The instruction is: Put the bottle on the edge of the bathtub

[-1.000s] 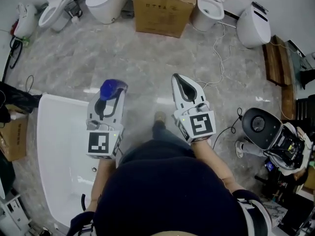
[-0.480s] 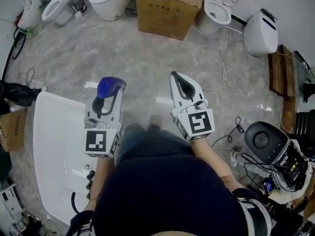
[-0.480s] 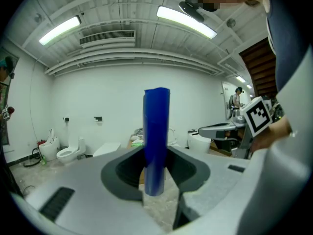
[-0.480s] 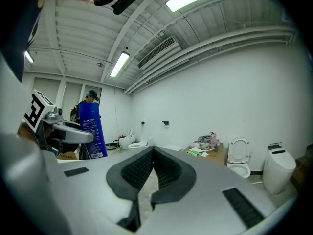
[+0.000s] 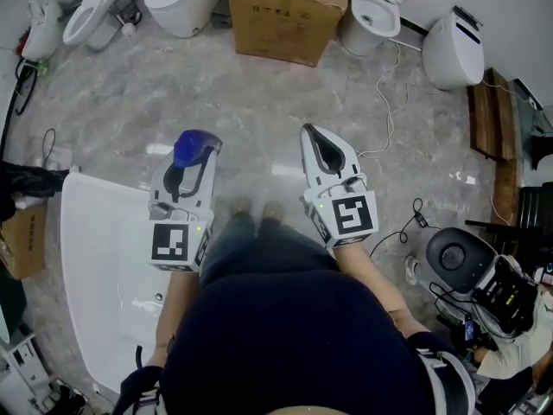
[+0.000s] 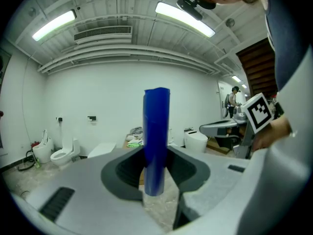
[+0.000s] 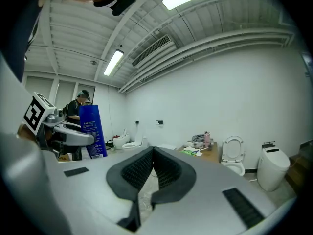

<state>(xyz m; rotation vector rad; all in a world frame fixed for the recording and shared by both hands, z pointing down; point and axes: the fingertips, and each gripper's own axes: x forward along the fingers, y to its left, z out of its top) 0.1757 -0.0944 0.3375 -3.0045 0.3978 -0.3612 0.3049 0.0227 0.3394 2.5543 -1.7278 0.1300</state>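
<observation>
A blue bottle stands upright between the jaws of my left gripper, which is shut on it. In the left gripper view the bottle rises straight up out of the dark pads. The white bathtub lies below and to the left, and its right rim passes under the left gripper. My right gripper hangs over the marble floor with its jaws shut and nothing between them. From the right gripper view the bottle shows at the left.
A cardboard box and several toilets line the far wall. Cables run over the floor at the right. A round black device and wooden boards sit at the right. A person stands in the background.
The head view has drifted slightly and the person's feet have shifted. Both grippers keep about the same place in view, with the bottle still held in the left one.
</observation>
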